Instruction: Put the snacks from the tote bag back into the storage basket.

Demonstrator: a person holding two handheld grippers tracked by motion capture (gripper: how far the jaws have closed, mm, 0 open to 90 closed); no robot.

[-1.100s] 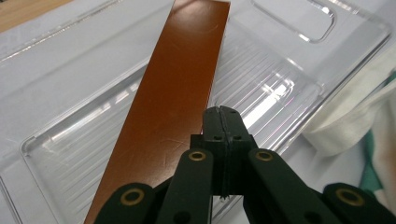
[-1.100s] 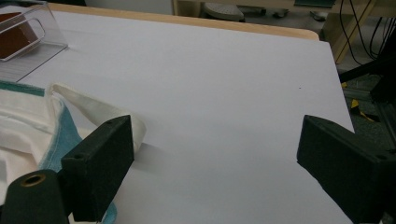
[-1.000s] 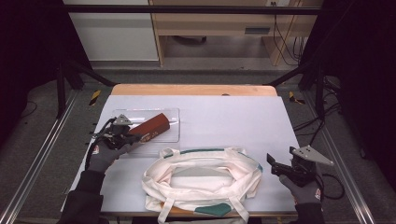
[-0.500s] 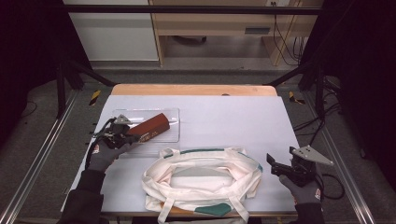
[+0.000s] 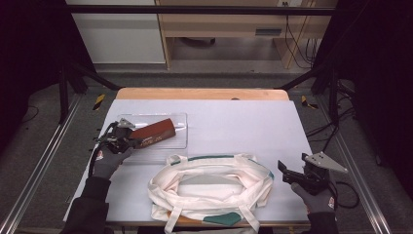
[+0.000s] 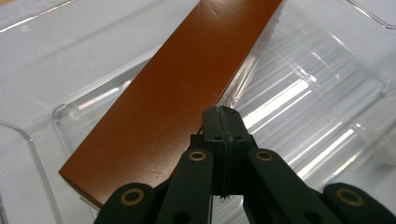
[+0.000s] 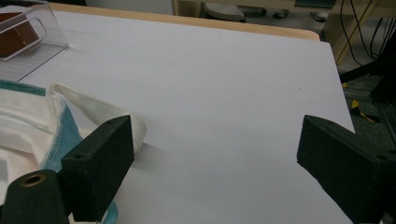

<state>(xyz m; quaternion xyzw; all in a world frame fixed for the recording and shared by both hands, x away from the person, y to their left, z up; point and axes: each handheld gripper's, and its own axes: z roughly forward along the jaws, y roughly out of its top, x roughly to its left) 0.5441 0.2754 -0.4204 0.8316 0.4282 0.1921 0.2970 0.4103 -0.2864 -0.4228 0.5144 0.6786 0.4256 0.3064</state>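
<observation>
The left gripper [image 5: 127, 142], its jaws pressed together, sits at the near-left end of the brown box [image 5: 155, 131] lying slantwise in the clear tray [image 5: 181, 141], long axis running away up-right.

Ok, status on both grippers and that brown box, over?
Left gripper shut, over the flat brown box in the clear plastic tray. Right gripper open, beside the cream tote bag. Nothing blocking.

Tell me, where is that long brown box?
In the high view the brown box lies in the clear tray at the table's left, beside the left gripper.
</observation>
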